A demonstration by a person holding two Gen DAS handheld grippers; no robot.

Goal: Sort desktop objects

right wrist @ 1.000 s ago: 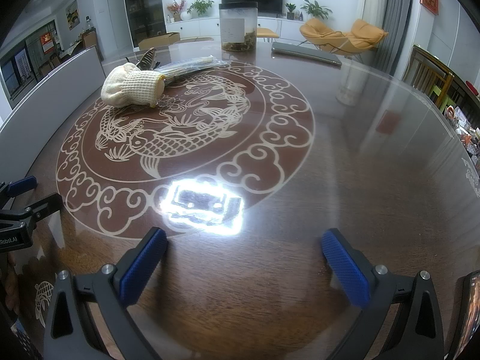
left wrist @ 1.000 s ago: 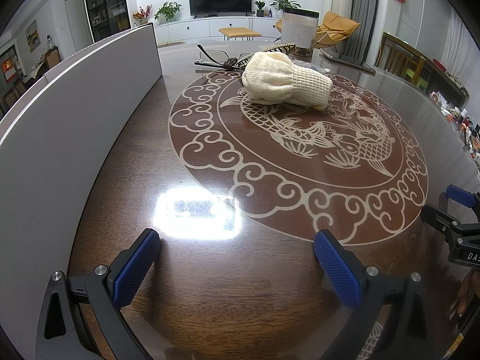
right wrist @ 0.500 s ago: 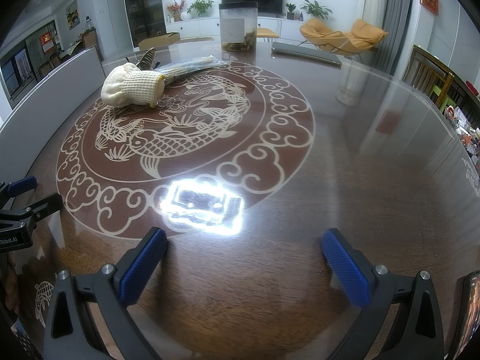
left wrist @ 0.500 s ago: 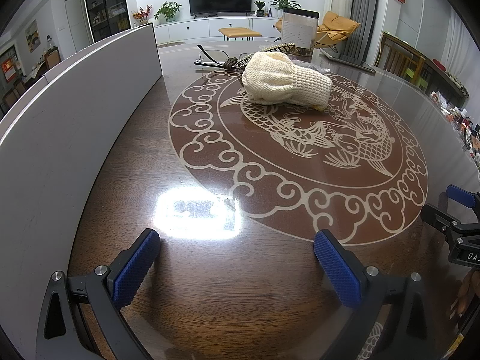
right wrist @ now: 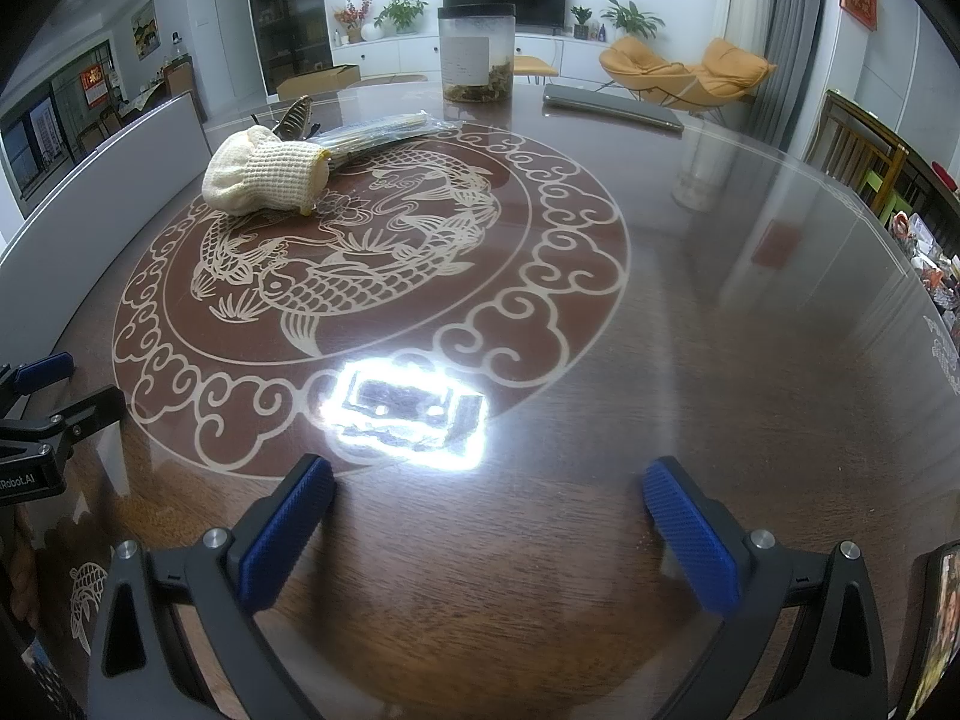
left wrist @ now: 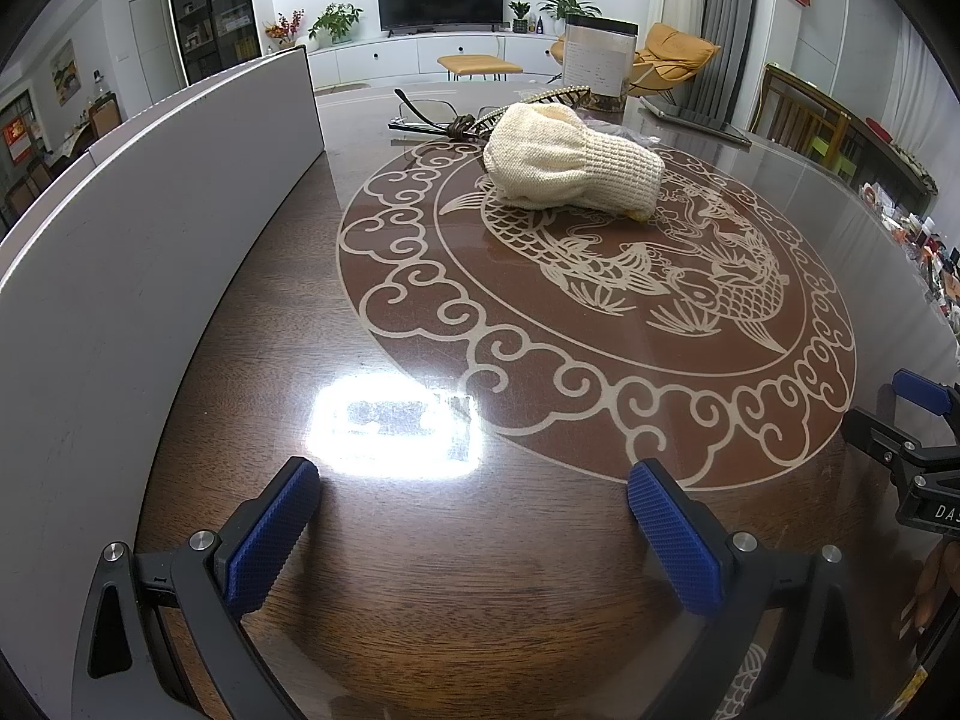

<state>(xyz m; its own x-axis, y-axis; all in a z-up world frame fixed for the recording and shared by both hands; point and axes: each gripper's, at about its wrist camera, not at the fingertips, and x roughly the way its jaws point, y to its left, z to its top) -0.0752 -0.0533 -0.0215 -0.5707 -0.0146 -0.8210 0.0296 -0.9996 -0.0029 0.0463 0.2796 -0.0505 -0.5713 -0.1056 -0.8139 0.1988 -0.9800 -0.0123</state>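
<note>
- The left gripper [left wrist: 474, 516] and the right gripper [right wrist: 486, 516] both hover low over the near part of the tabletop [right wrist: 750, 360]; the jaws of each are spread wide, and nothing is between them.
- The things to sort lie at the far side, well apart from both grippers: a cream knitted glove [left wrist: 570, 165], a pair of glasses [left wrist: 423, 114] and a dark hair clip [right wrist: 294, 114] just behind it, and a long clear packet [right wrist: 378, 129] that touches the glove's cuff.
- I judge the glove soft and light. It will fold when it is pinched, so the ribbed cuff or the thick middle looks the best place to take it.
- The glasses look thin and fragile, and the frame lies close to the clip. A hold on one temple arm seems safer than on the lens.
- The packet is probably slippery on this glossy surface.
- Farther back stand a clear jar [right wrist: 477, 54] and a flat grey device [right wrist: 612, 105]. A white panel [left wrist: 150, 228] runs along the left edge and narrows the way for the left gripper.
</note>
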